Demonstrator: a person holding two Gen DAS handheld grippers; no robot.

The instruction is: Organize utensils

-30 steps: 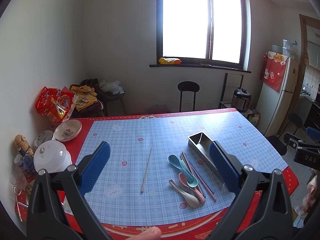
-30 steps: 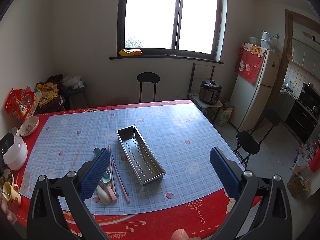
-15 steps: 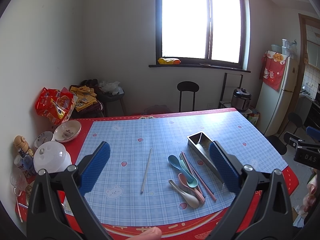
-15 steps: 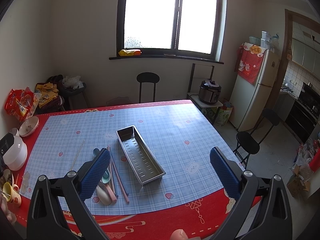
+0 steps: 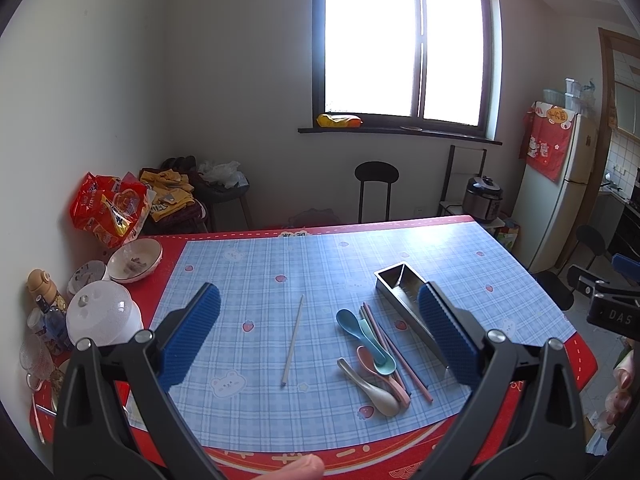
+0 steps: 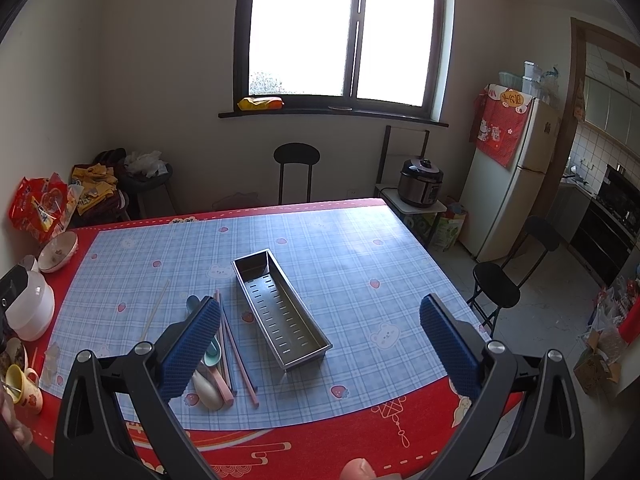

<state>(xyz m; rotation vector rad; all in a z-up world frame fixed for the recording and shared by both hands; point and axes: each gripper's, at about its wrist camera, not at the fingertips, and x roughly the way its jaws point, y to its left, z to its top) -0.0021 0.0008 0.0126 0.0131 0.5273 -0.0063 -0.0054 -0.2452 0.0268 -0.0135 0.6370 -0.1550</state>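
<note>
A perforated steel utensil tray (image 6: 280, 304) lies empty on the blue checked tablecloth (image 6: 340, 264); it also shows in the left wrist view (image 5: 400, 292). Left of it is a pile of pastel spoons (image 5: 368, 348) and pink chopsticks (image 5: 400, 356), seen too in the right wrist view (image 6: 224, 344). A single pale chopstick (image 5: 293, 338) lies apart, further left. My left gripper (image 5: 318, 334) is open and empty above the near table edge. My right gripper (image 6: 320, 340) is open and empty, above the tray's near end.
Bowls (image 5: 134, 254), a white lidded pot (image 5: 102, 318), bottles (image 5: 46, 298) and a red snack bag (image 5: 108, 210) crowd the table's left edge. A yellow mug (image 6: 22, 388) stands at the near left corner. Black chairs (image 6: 500, 280) stand right of the table.
</note>
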